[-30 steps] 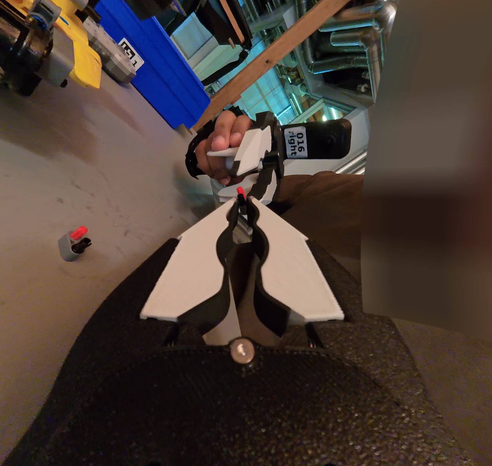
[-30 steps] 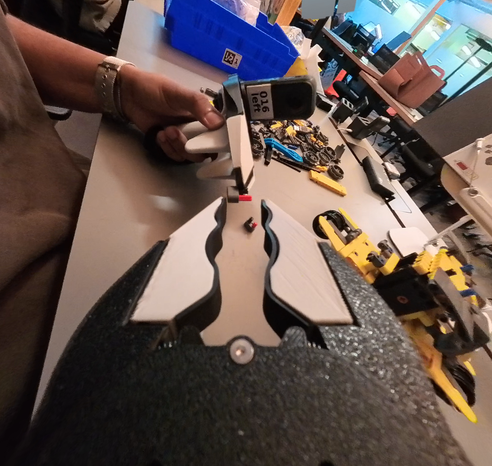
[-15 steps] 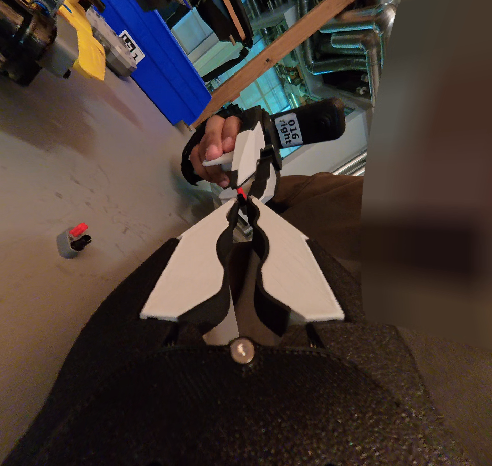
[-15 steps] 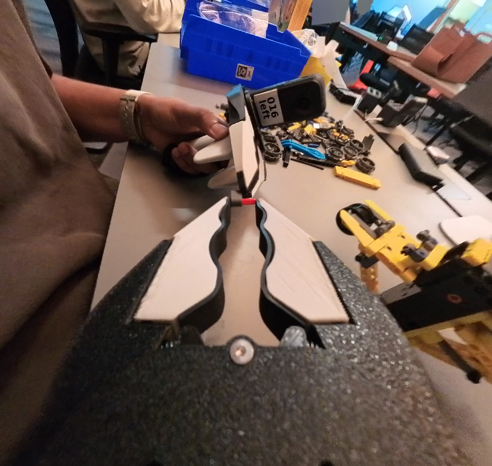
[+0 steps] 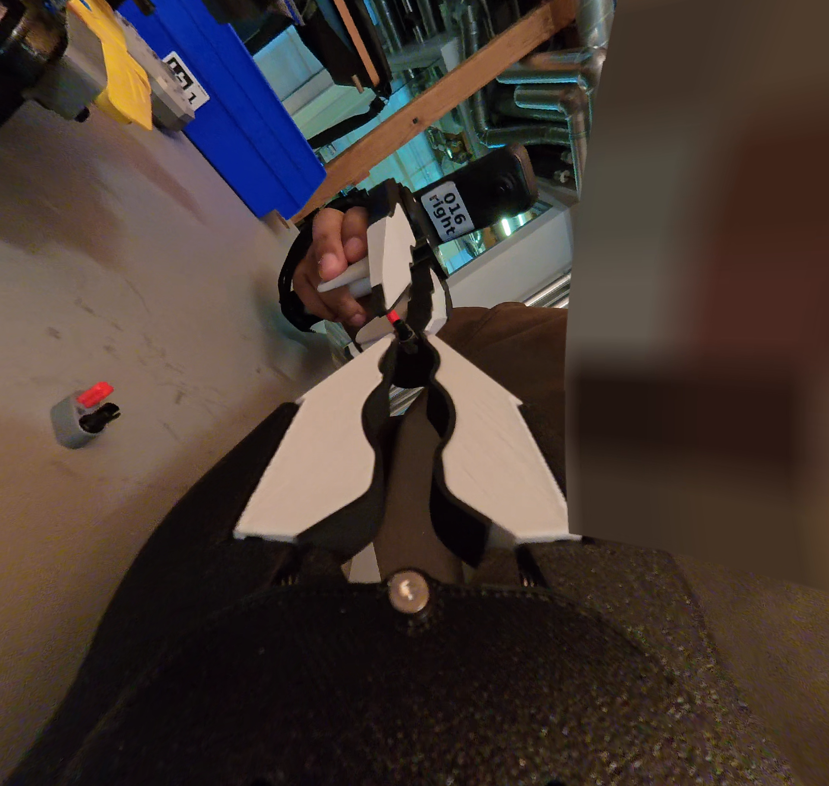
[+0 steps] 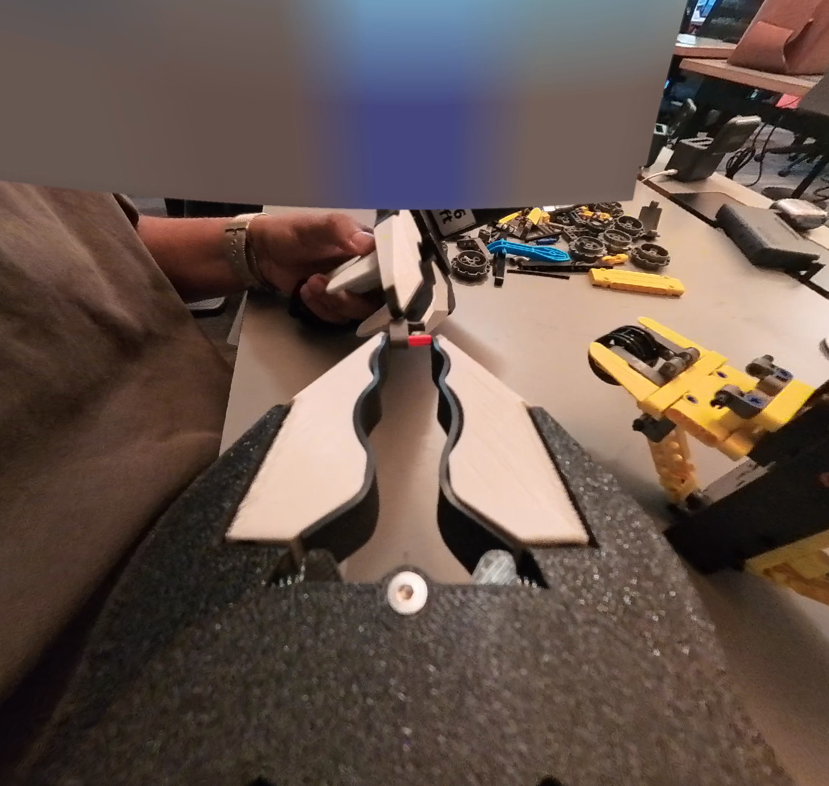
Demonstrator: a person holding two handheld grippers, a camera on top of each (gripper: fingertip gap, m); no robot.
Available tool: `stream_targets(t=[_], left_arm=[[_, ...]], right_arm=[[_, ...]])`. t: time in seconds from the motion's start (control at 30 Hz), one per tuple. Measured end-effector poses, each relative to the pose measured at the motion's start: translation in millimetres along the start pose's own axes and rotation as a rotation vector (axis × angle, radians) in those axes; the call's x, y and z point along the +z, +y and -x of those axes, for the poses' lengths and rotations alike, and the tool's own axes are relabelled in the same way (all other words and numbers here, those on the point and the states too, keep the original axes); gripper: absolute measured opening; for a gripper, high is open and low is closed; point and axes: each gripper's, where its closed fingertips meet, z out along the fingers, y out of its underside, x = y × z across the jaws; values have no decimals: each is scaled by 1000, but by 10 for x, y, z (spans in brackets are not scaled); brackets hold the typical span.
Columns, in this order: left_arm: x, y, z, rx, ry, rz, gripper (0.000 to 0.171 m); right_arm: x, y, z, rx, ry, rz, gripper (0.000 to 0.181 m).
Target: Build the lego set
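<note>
Your left claw is closed on a small grey piece with a red pin sticking out sideways; your right claw sits partly open with its tips around that pin, not yet clamped. Farther out on the counter, a second grey-and-red piece lies loose, with the yellow model and the parts pile beyond.

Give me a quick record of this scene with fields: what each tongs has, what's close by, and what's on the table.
left tongs: shut on a small grey connector piece with a red pin
right tongs: open, tips either side of the red pin
on table near left tongs: second grey connector with red pin
beside right tongs: yellow brick-built vehicle
farther back: pile of loose wheels and parts, yellow beam
bin: blue storage bin
</note>
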Motion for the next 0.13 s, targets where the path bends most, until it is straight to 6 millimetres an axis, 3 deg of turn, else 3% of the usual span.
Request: stream_targets(t=[0.13], left_arm=[[-5,-4,-6,-17,14,-3,1]], right_arm=[[-5,-15,3,-22,6,-11,21]])
